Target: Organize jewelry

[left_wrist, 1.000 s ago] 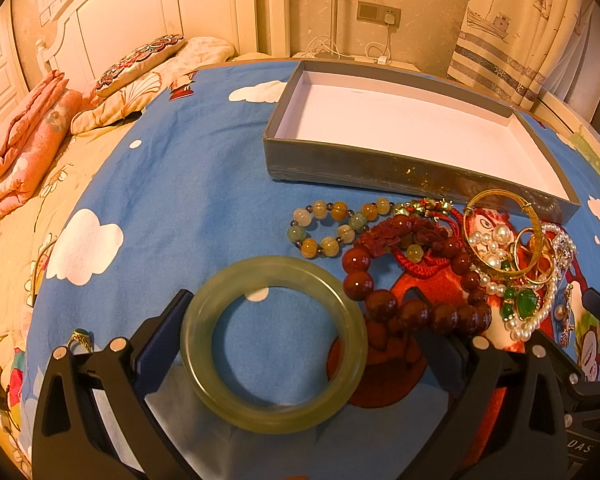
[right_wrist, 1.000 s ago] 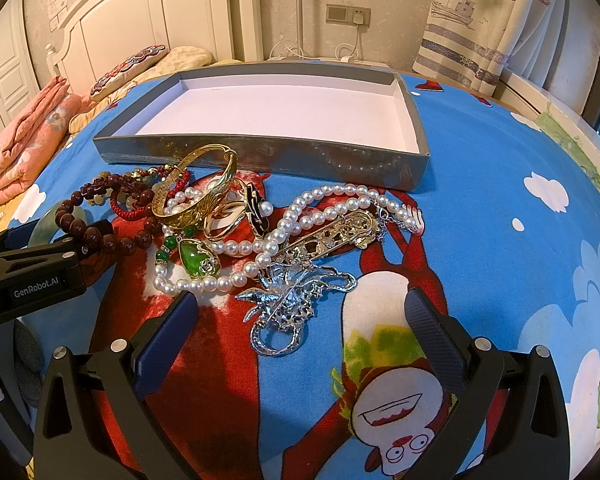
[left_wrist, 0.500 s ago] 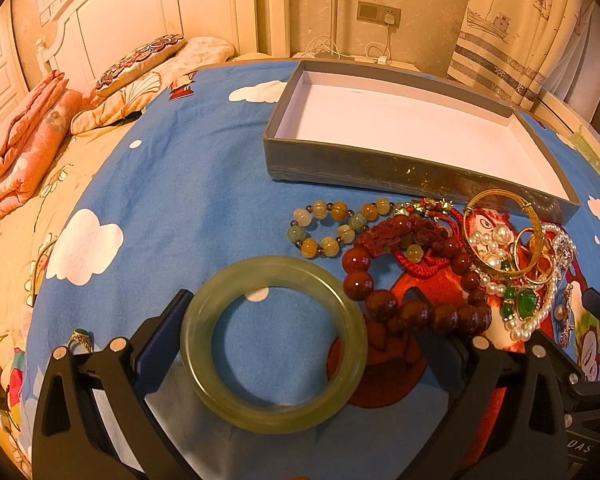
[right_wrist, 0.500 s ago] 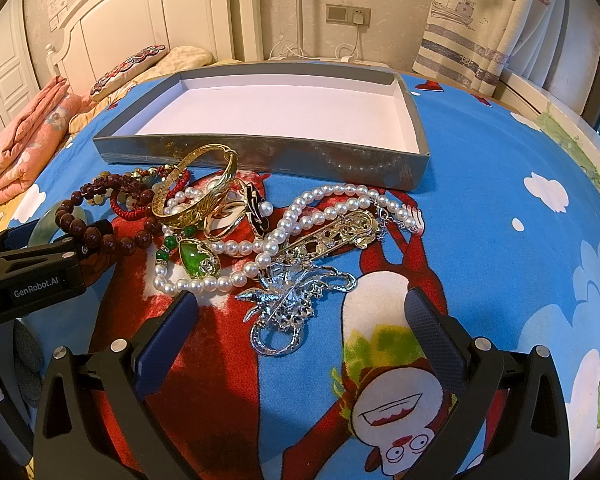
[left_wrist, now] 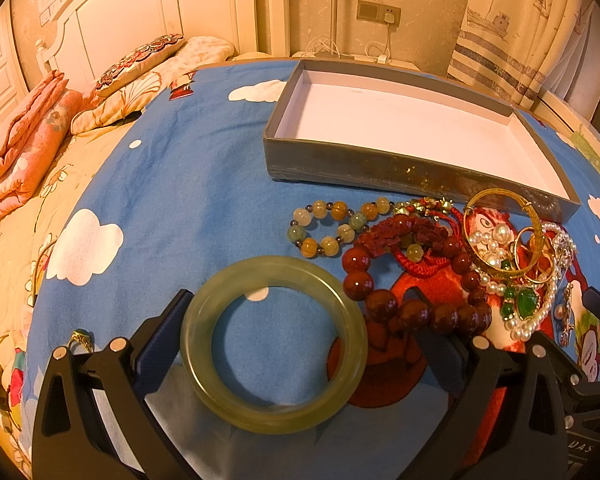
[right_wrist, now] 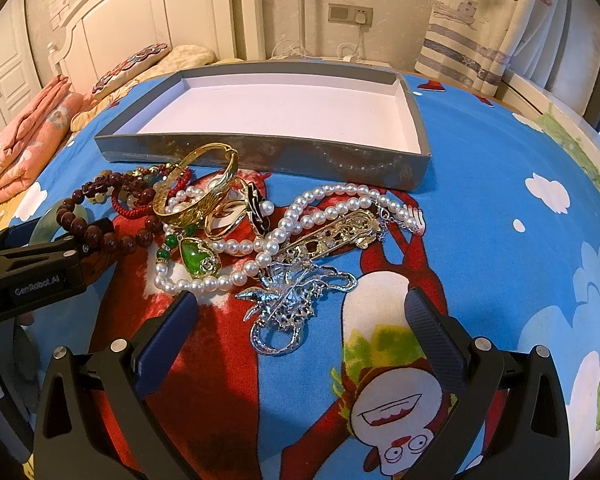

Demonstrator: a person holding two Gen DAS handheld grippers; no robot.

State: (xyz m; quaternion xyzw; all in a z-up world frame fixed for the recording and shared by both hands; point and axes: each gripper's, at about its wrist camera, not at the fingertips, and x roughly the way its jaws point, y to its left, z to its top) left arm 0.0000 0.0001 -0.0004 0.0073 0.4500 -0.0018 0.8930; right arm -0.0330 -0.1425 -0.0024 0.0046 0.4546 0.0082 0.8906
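- Spread under everything, a blue bedcover (right_wrist: pixel 500 184) of soft cloth, printed with white clouds and a red cartoon figure.
- At 12 o'clock in both views, a shallow rectangular grey tray (left_wrist: pixel 380 168), card-like, white inside, nothing in it.
- Just below the tray, a tangled heap of jewelry on the cover.
- Seen whole only from the left wrist: a smooth, pale green jade bangle (left_wrist: pixel 274 344), a thick round ring lying flat at 6 o'clock between the wide-spread jaws of the left gripper (left_wrist: pixel 296 340); left pad close against its rim, right pad apart, nothing clamped.
- Touching the bangle at 3 o'clock, a dark red bead bracelet (left_wrist: pixel 412 304) of glossy round beads.
- Above it at 12 o'clock, a small bracelet of ribbed amber and green beads (left_wrist: pixel 332 224).
- Seen clearly only from the right wrist: a pearl strand (right_wrist: pixel 312 216), a gold cuff (right_wrist: pixel 198 196), a green stone pendant (right_wrist: pixel 198 258).
- At 6 o'clock there, a spiky silver brooch (right_wrist: pixel 292 304) between the wide-open, empty jaws of the right gripper (right_wrist: pixel 300 328).
- Readable at 9 o'clock in the right view, on the left gripper's black body: "GenRobot.AI".
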